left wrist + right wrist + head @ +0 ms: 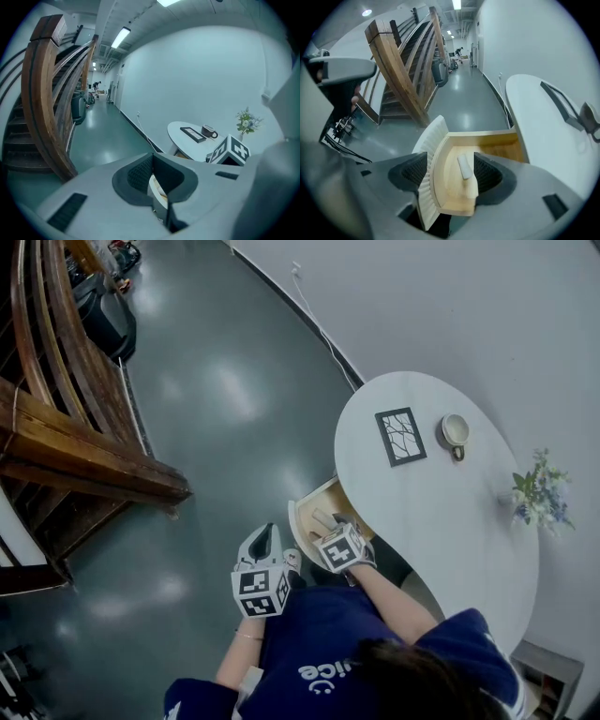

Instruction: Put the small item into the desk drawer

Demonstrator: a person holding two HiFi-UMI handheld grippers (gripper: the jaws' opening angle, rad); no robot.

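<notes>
Leftmost, a brown wooden staircase with curved rails [66,418] rises over the dark glossy floor [216,381]. Next come the left tongs [265,536], held over the floor just off the worktop's left edge. Their dark ribbed pads meet at the tips, with nothing between them.

Beside them, a pale wooden drawer with a white ribbed curved front [483,137] stands pulled out from under the left edge of the white rounded worktop [441,521]. The right tongs [450,174] hang over this open drawer with their jaws wide apart and pressing on nothing. The small flat whitish rectangular item [464,167] lies on the drawer's wooden floor. In the right gripper view it shows between the two pads, nearer the right one and clear of both.

Further right on the worktop, toward its far edge, a black-framed picture with a branching line pattern [400,436] lies flat. A cream cup with a dark rim and handle [456,431] stands just beside it. At the right edge, by the wall, is a small bunch of pale blue and white flowers [537,495].
</notes>
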